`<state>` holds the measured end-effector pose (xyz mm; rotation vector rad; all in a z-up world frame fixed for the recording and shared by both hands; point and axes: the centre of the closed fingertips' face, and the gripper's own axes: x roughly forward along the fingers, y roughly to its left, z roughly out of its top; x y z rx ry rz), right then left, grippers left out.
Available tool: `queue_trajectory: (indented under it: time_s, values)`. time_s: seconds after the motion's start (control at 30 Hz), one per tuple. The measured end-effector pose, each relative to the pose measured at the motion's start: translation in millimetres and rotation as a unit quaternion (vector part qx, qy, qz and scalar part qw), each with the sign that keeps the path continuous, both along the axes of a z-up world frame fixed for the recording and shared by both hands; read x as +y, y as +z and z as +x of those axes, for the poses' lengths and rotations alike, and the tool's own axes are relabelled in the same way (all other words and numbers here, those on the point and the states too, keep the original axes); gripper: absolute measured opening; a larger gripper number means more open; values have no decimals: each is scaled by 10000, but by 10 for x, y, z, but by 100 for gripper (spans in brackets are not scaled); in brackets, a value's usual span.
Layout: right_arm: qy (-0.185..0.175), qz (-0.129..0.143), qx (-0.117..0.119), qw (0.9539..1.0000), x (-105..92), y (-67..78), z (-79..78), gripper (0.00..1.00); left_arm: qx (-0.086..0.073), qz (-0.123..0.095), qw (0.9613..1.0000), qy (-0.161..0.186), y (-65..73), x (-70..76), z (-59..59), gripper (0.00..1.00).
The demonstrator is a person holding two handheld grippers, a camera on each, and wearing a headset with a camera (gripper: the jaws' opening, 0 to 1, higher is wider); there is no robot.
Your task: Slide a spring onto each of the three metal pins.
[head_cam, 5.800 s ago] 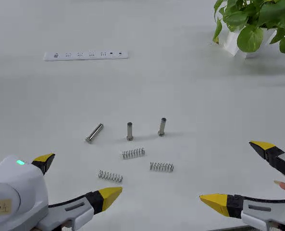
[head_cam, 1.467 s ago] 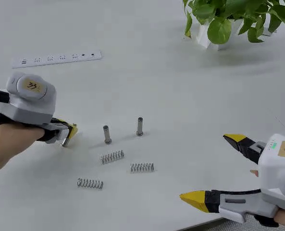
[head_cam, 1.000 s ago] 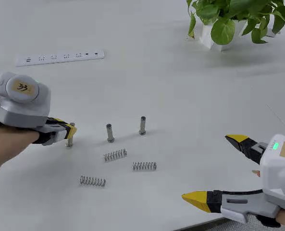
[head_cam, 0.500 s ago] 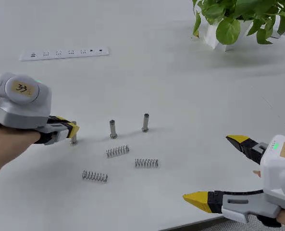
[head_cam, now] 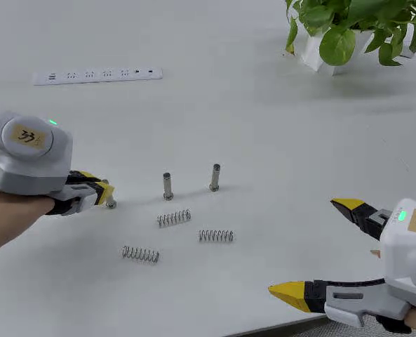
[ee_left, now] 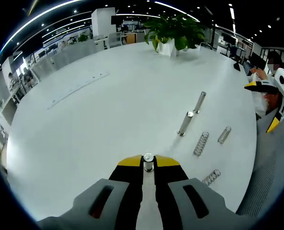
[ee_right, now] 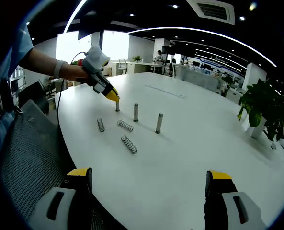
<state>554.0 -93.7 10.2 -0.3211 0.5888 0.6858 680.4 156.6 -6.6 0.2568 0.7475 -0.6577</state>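
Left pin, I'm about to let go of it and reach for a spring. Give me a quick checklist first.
1. Left gripper shut on the left pin: ok.
2. Left pin upright: ok.
3. Its foot flat on the table: cannot tell, the jaws hide most of it.
4. Middle pin and right pin standing upright: ok.
5. Springs lying loose and apart, ready to pick: ok.
6. Right gripper open, holding nothing: ok.
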Motion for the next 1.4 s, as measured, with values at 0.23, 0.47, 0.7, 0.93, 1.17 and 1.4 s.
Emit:
queue_trajectory:
  time_s: [0.23, 0.47, 0.7, 0.93, 1.17, 1.4]
  values:
    - [15, -26, -7, 10000, 7, -6, -5, 99, -53, -22, 10000, -29, -3, -20, -3, 5]
    - [25, -40, -5, 10000, 13, -15, -6, 98, -112, 15, 9999, -96, -5, -22, -6, 5]
    - [21, -39, -14, 10000, 10, -13, 3, 98, -260, 70, 9995, -174, 6, -30, 8, 5]
    - [38, -39, 0, 10000, 10, -16, 0, 98, -406, 65, 9990, -193, 74, -41, 43, 6]
    - [34, -28, -5, 10000, 4, -9, -2, 99, -463, 8, 9987, -227, 105, -66, 29, 14]
    - [63, 82, 83, 9999, 24, -4, -17, 99, -459, -280, 9985, -107, 192, -52, -3, 39]
